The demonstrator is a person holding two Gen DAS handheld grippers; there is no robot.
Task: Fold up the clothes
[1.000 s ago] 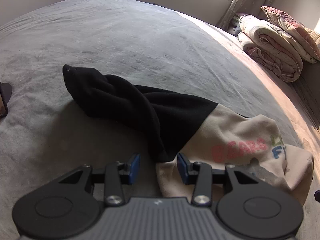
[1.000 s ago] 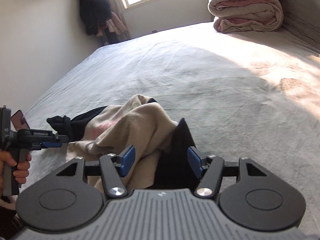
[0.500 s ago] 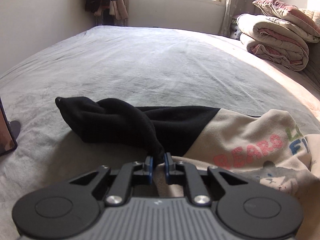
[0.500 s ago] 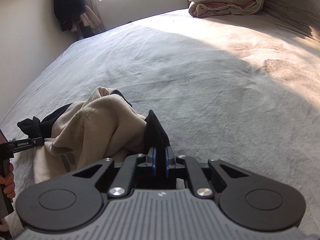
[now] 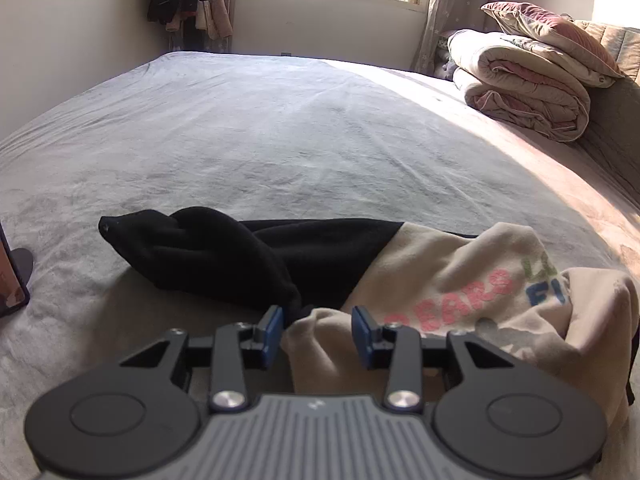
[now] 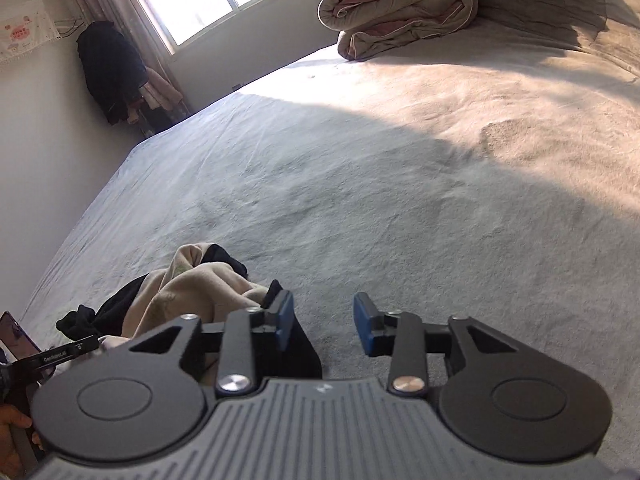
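On the grey bed point(image 5: 280, 132), the black-and-beige sweatshirt point(image 5: 460, 280) lies crumpled in front of me. My left hand-held gripper point(image 5: 316, 334) has just opened, a beige fold lying loose between its parted blue pads. My right hand-held gripper point(image 6: 322, 326) has likewise just opened, the garment's black edge point(image 6: 300, 344) touching its left pad and bare bedspread showing in the gap.

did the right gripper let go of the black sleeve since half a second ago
Yes. The right gripper has just been opening; its jaws, clamped before, stand apart over the grey bedspread, the black sleeve touching one pad.
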